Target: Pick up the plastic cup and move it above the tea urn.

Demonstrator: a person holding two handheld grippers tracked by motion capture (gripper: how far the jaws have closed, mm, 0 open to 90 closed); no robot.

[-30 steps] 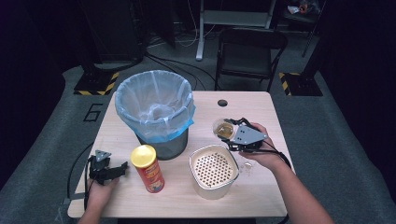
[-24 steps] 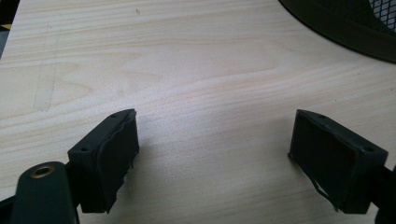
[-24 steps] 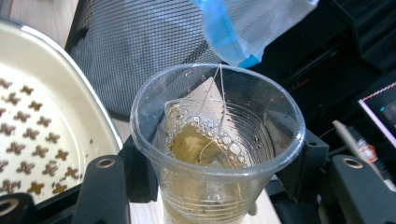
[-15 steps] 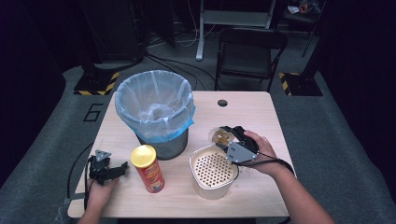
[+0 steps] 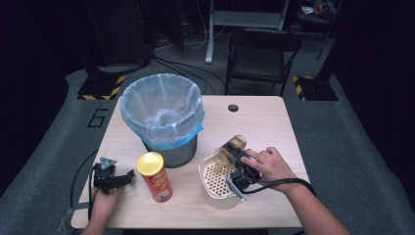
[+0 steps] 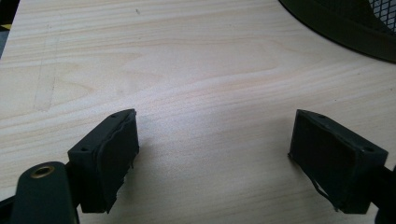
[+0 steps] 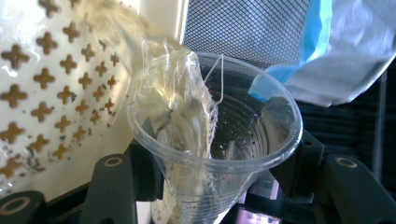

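The right gripper (image 5: 236, 157) is clamped on a clear plastic cup (image 5: 234, 145), its two black jaws pressing the cup's sides from either hand, and the jaws have just been closing further on it, the cup plainly between them. In the right gripper view the cup (image 7: 219, 140) faces the camera mouth-on, tipped over toward the white perforated basket (image 7: 60, 93), with a crumpled scrap of clear film (image 7: 180, 93) hanging out over its rim and specks clinging to its inner wall. From the high view the cup sits at the far right edge of the basket (image 5: 219, 182), which stands at the near right of the wooden table (image 5: 264, 122), and the person's right hand (image 5: 269, 164) wraps the gripper body just right of it. The mesh bin with its blue-edged liner (image 5: 162, 115) stands to the left and farther off, close to the basket (its mesh wall and blue liner edge loom right behind the cup in the right gripper view). A red crisp can with a yellow lid (image 5: 154, 176) stands upright near the bin's near side. The left gripper (image 5: 113, 178) rests at the near left corner, well apart from all this; its jaws stand wide with only bare tabletop between them, gripping nothing.
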